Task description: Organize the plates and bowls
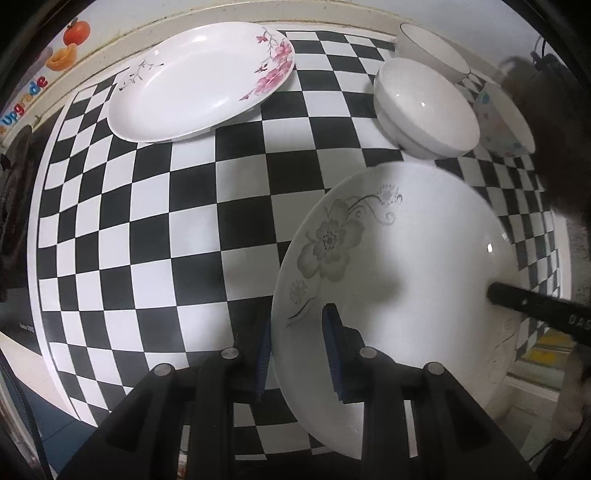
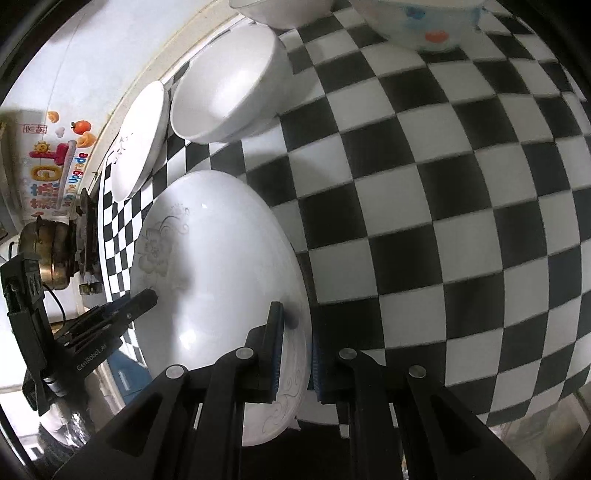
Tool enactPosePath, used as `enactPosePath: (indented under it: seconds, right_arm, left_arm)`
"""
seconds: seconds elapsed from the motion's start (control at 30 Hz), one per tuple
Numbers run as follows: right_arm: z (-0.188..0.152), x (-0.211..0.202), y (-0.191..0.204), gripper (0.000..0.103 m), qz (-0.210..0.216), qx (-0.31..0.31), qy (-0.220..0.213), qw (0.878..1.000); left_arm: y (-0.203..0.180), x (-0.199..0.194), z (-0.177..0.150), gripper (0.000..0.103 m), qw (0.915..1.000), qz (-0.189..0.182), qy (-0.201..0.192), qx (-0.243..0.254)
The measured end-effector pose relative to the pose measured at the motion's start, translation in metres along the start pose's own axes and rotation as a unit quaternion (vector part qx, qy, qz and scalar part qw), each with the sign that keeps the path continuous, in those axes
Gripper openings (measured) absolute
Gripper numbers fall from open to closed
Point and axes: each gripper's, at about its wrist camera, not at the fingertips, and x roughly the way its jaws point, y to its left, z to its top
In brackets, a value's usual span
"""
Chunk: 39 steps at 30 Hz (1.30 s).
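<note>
A white plate with a grey flower print is held over the checkered mat by both grippers. My left gripper is shut on the plate's left rim, one pad under it and one on its face. My right gripper is shut on the opposite rim; one of its fingers shows at the plate's right edge. The left gripper also shows at the plate's far side in the right wrist view. A white plate with pink blossoms lies at the back of the mat.
Stacked plain white bowls stand beside a dark-rimmed bowl and a bowl with coloured spots. The checkered mat covers the counter. A brass pot sits on a stove past the mat's edge.
</note>
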Motion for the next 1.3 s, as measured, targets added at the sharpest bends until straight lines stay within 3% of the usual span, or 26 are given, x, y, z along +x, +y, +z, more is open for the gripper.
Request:
enactPosePath:
  seconds: [0.13,0.3,0.5,0.87,1.07,1.2,1.3]
  right_arm:
    - [0.001,-0.001,0.008,0.015,-0.024,-0.033,-0.008,0.999]
    - [0.001,-0.002,0.014,0.017,-0.052,-0.058,-0.008,0.997]
    - [0.005,0.000,0.012,0.019,-0.066,-0.058,0.004,0.996]
    - [0.005,0.004,0.002,0.021,-0.045,-0.035,0.020,0.998]
    - [0.004,0.004,0.005,0.030,-0.036,-0.031,0.027,0.999]
    - [0.000,-0.006,0.003,0.030,-0.047,-0.020,0.003,0.999]
    - [-0.003,-0.015,0.001,0.020,-0.044,-0.016,-0.007,0.999]
  left_arm:
    - [-0.010,0.008,-0.005,0.024,0.9990,0.037,0.005,0.024]
    - [-0.016,0.010,-0.010,0.024,0.9985,0.044,0.005,0.032]
    - [-0.014,0.007,-0.009,0.024,0.9991,0.033,0.010,0.024]
    - [0.008,-0.006,-0.001,0.025,0.9997,0.005,0.021,-0.014]
    - [0.023,-0.013,-0.002,0.025,0.9984,-0.018,0.027,-0.047]
    - [0.036,-0.022,-0.002,0.025,0.9977,-0.018,0.015,-0.063]
    - [0.046,-0.024,0.000,0.025,0.9973,-0.021,0.012,-0.070]
